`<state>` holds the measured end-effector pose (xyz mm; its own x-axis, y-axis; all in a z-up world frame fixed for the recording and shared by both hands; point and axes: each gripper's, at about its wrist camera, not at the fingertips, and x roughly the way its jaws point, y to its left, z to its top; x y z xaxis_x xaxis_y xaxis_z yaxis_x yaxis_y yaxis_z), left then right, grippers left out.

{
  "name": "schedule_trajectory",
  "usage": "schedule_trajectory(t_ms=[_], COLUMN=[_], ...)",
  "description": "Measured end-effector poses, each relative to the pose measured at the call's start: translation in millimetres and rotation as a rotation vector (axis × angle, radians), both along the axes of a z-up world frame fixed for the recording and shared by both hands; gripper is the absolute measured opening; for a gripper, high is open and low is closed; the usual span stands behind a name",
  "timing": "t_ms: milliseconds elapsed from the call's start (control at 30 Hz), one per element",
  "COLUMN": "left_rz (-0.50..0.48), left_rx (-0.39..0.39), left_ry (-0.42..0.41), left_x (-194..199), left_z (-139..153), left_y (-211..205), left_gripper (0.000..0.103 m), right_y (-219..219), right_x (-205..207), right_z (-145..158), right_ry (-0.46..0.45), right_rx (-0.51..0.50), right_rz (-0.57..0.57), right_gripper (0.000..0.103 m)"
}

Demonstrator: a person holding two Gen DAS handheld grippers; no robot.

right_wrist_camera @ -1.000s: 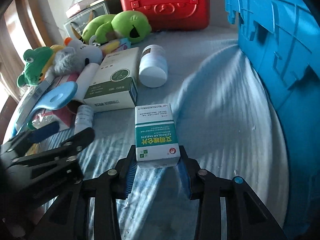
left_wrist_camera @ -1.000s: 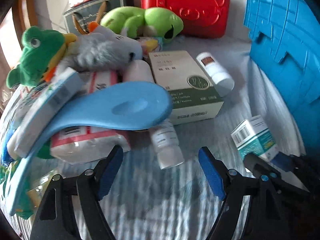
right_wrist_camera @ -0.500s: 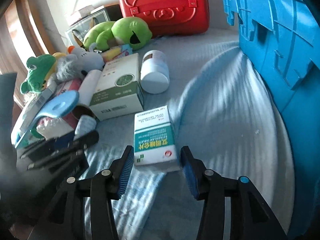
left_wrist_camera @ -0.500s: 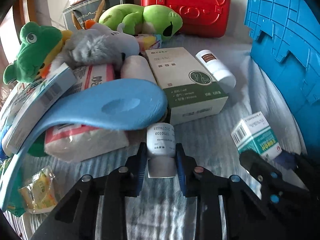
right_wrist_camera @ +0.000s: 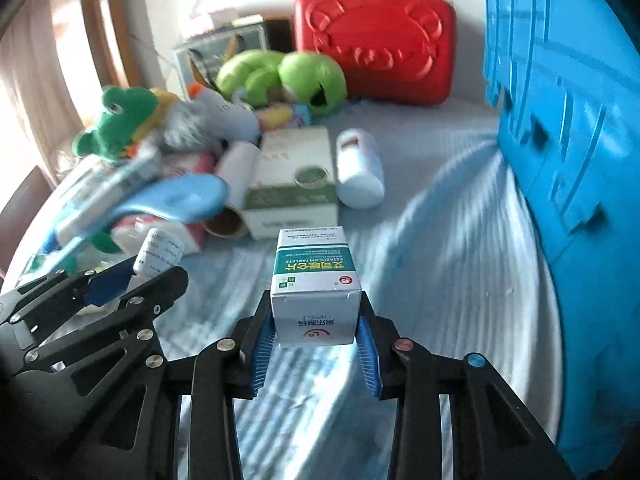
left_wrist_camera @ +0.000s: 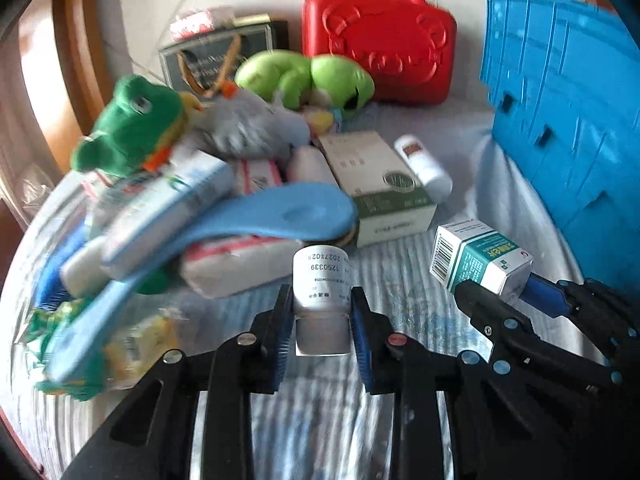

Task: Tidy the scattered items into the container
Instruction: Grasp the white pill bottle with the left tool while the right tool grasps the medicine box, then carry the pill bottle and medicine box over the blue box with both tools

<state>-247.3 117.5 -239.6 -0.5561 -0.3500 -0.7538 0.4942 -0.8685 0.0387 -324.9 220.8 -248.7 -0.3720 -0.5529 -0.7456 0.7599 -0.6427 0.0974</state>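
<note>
My left gripper is shut on a small white bottle and holds it above the bedsheet; the bottle also shows in the right wrist view. My right gripper is shut on a teal and white medicine box, lifted off the sheet; the box shows in the left wrist view. The blue container stands at the right, close to the right gripper.
A pile lies at the left: green frog plush, grey plush, blue insole, a green and white box, a white bottle. A red case and a lime plush sit at the back.
The left gripper closed on the small white bottle and lifted it. The right gripper closed on the medicine box and raised it off the sheet. Both views have pulled back and up.
</note>
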Motion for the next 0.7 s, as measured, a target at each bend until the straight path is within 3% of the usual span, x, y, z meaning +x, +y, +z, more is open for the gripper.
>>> schedule_trajectory(t_ms=[233,367,700], left_rz=[0.006,-0.003,-0.079], left_rx=[-0.038,-0.027,0.008], left_ry=[0.075,0.107,0.166], left_x=[32.8,50.7,73.8], left_z=[61.4,95.6,174.4], left_y=[-10.1,-18.5,-19.3], left_gripper=[0.027,0.027,0.027], right_y=[-2.4,-3.7,3.3], right_x=[29.8,43.6,77.9], right_z=[62.7,99.9,193.3], right_ry=[0.065,0.069,0.192], right_rx=[-0.047,-0.064,-0.053], right_rz=[0.001,-0.003,-0.046], right_gripper=[0.037,0.037,0.037])
